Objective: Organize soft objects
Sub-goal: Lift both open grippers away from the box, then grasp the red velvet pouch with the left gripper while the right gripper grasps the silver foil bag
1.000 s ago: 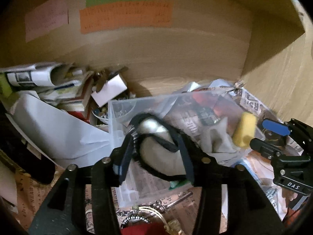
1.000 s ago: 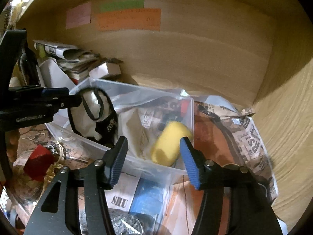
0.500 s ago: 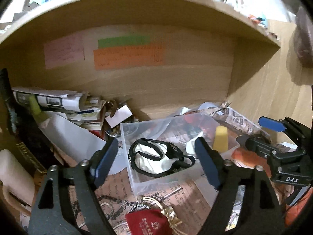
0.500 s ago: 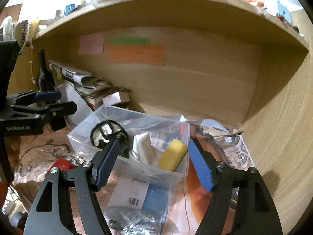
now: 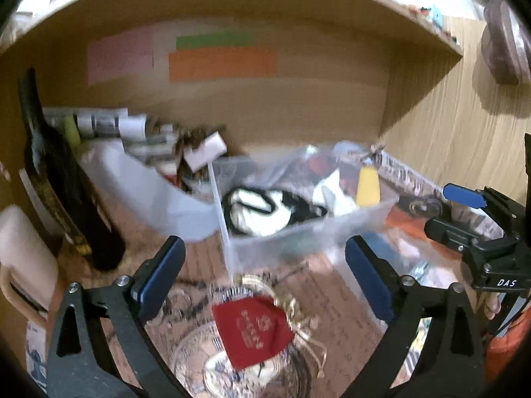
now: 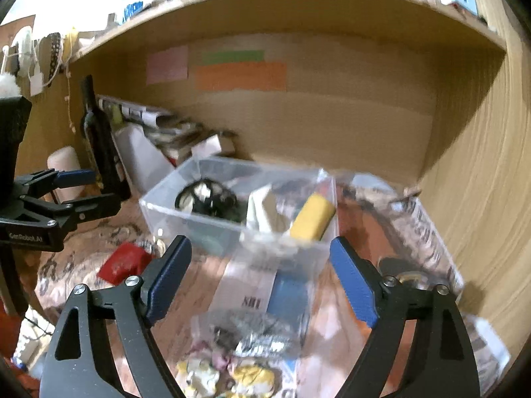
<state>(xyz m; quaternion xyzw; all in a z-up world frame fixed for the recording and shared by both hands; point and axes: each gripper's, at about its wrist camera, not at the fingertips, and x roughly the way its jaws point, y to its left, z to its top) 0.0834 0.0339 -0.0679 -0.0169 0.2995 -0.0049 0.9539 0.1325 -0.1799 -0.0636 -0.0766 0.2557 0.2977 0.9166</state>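
Note:
A clear plastic bin [image 5: 298, 235] [image 6: 159, 199] stands on the desk under a shelf. In it lie a black-and-white face mask [image 5: 262, 210] [image 6: 205, 197], a white cloth [image 5: 332, 192] [image 6: 262, 209] and a yellow sponge [image 5: 367, 184] [image 6: 312, 220]. My left gripper [image 5: 265, 278] is open and empty, pulled back in front of the bin, above a red pouch [image 5: 255, 331] [image 6: 124, 262]. My right gripper [image 6: 260, 278] is open and empty, in front of the bin's right end. Each gripper shows in the other's view.
A dark bottle [image 5: 63, 199] [image 6: 99, 146] stands at the left, with rolled papers and a white box [image 5: 205, 149] behind. A glass dish [image 5: 205, 364] lies under the red pouch. A plastic bag of small items [image 6: 245, 341] and newspaper [image 6: 428, 232] lie near the right gripper.
My left gripper has let the face mask go into the bin, opened wide and pulled back. My right gripper has pulled back too. The mask lies still in the bin.

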